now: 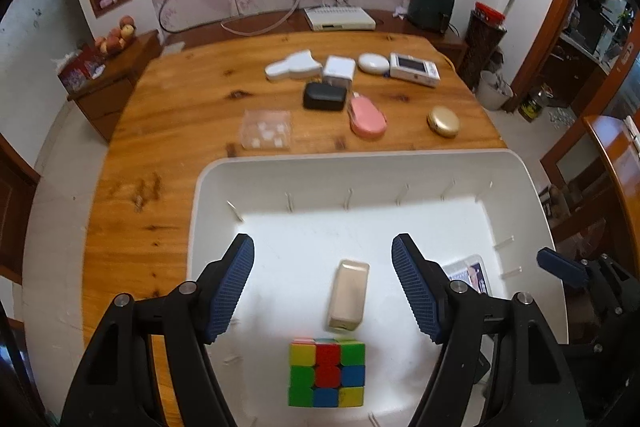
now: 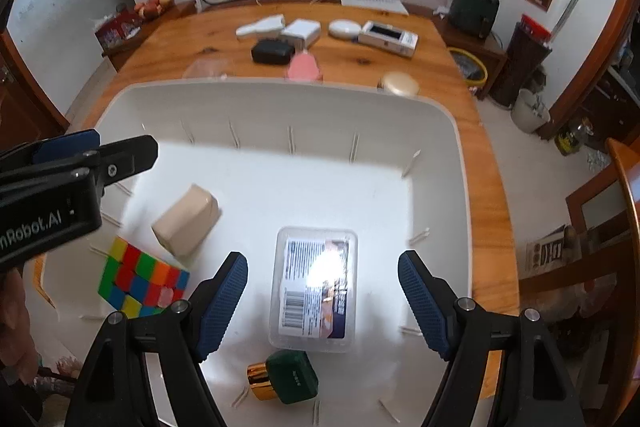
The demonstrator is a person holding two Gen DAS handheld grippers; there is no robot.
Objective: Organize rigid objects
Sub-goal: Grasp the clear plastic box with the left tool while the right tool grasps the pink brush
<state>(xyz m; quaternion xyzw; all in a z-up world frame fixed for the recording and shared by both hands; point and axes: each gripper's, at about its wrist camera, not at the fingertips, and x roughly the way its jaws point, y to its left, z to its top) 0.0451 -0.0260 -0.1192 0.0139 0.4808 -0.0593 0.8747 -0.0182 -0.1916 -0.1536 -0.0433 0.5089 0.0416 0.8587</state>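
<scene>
over the white bin (image 1: 400,163) | left gripper (image 1: 322,287) and right gripper (image 2: 322,301) both agape, empty | beige box (image 1: 348,297), cube (image 1: 327,373), clear case (image 2: 314,291) inside bin | risk: pink case (image 1: 367,117) beyond bin's far rim, reach may clip rim

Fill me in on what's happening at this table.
A person with two handheld grippers is sorting small objects into a white bin. Both the left gripper and right gripper hang open and empty over it. Inside lie a puzzle cube, beige box, clear labelled case and green bottle. More items wait on the wooden table.
</scene>
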